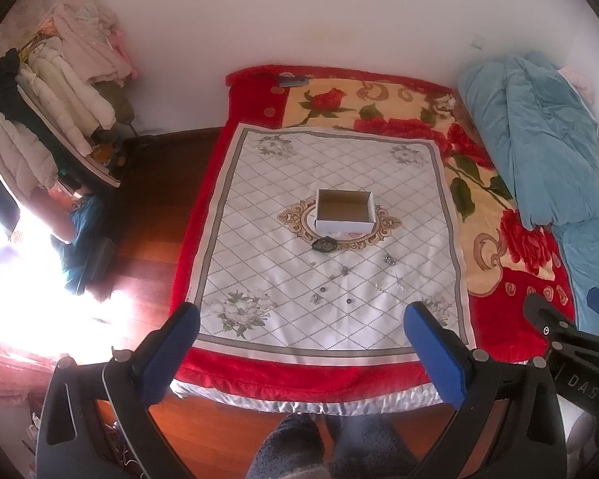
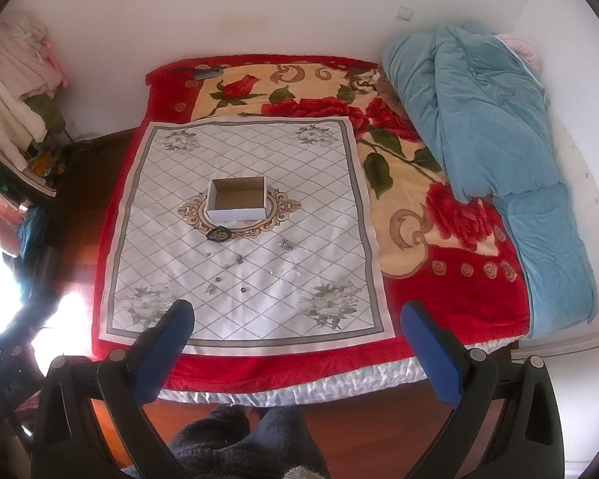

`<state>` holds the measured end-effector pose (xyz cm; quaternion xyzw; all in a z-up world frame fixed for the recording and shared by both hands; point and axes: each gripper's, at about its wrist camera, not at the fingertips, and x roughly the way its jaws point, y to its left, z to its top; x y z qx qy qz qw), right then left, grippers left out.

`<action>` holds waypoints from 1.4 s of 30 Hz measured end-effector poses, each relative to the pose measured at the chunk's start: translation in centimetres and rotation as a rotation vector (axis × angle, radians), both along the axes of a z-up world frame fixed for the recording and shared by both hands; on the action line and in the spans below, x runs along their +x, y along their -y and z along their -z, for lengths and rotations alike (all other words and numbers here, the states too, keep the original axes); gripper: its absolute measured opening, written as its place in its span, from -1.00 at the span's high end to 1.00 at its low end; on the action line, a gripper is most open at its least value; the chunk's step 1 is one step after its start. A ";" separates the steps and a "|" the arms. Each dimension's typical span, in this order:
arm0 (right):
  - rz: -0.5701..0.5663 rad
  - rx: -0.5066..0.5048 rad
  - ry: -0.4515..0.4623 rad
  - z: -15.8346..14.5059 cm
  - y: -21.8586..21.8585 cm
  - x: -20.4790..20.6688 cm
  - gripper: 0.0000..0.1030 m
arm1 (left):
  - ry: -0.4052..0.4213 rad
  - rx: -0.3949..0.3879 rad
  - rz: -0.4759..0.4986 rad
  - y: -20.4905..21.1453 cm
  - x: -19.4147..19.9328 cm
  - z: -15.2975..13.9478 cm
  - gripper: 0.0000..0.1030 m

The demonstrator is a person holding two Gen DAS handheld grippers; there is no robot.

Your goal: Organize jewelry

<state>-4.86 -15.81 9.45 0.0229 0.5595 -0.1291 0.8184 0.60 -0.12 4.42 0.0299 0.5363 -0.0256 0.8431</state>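
Both sets of fingers are spread wide with nothing between them: left gripper (image 1: 301, 353) and right gripper (image 2: 297, 349) both hang over the near edge of the bed (image 2: 283, 371), well back from the work.

The jewelry is scattered on the quilted cloth (image 1: 259, 207), between you and the open white box (image 1: 344, 209). The dark oval piece (image 1: 324, 245) lies just in front of the box wall, looks close to touching. The rest are tiny: a cluster (image 1: 388, 259) off to the right, two small round bits (image 1: 322, 289) (image 1: 348, 301), and a thin pale strand (image 2: 287, 273) that I can barely resolve.

Risks as I judge them:
- Soft bedding. Press down to pinch and the cloth will likely dip, so small pieces roll or sink into a fold.
- Wide blue pads versus tiny items. You may well pinch cloth along with metal and drag the whole sheet, shifting everything else.
- The box looks like light card. Nudge it while going for the dark piece and it may slide or tip.
- The pale strand has poor contrast, easy to miss or snag.
- Sun glare at left washes out that side in both views.
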 end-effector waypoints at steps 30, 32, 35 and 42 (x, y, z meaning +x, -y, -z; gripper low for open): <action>0.111 0.125 -0.257 31.1 8.8 12.0 -0.96 | -0.185 0.189 -0.012 4.0 12.8 27.6 -1.00; 0.115 0.138 -0.284 34.7 9.7 13.2 -0.92 | -0.220 0.198 -0.010 4.5 13.6 30.5 -1.00; 0.122 0.163 -0.319 40.1 11.4 14.5 -0.79 | -0.260 0.200 -0.008 5.1 14.9 34.8 -1.00; 0.130 0.251 -0.383 50.7 14.2 16.6 -0.61 | -0.322 0.207 0.018 6.8 17.5 43.2 -1.00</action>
